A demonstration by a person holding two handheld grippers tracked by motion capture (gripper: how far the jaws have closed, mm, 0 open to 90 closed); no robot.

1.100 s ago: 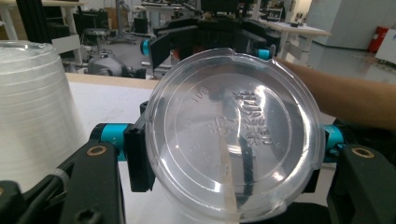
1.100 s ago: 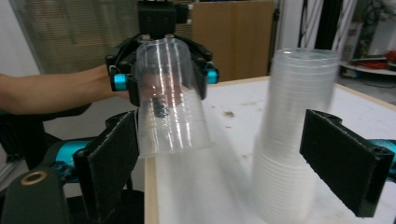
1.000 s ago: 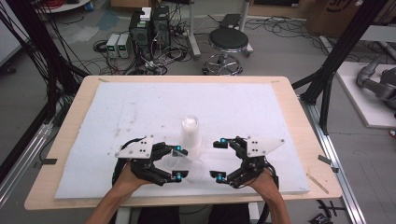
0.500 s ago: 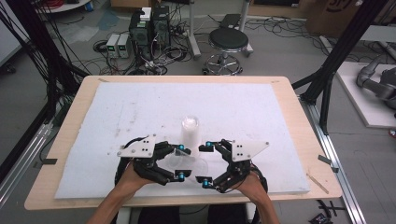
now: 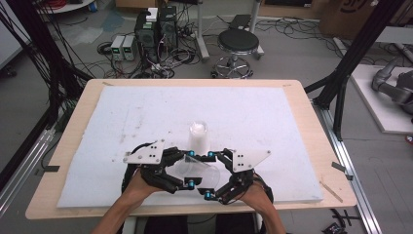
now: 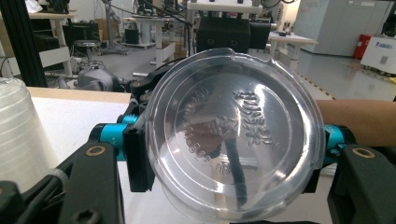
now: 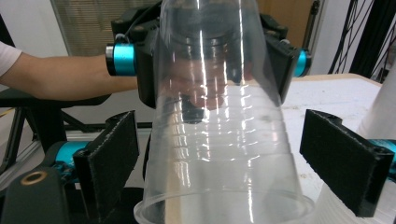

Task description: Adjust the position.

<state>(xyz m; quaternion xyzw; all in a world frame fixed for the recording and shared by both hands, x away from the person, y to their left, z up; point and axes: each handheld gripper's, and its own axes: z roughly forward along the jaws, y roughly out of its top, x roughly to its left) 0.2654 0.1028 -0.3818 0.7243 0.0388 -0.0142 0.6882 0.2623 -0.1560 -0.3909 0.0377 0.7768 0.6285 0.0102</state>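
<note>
A clear plastic cup [image 7: 219,140], glossy and ribbed with fine rings, catches bright streaks of light. Its base [image 6: 233,135] is smooth and see-through with raised embossed lettering. The gripper fingers [image 7: 109,163] carry matt black, rough foam-like pads, with shiny turquoise metal fittings. A white, matt, slightly fuzzy mat [image 5: 122,117] covers the pale wooden bench [image 5: 311,117].

A wooden table [image 5: 311,122] carries a white mat [image 5: 243,112], with stacked cups [image 5: 198,136] upon it.
</note>
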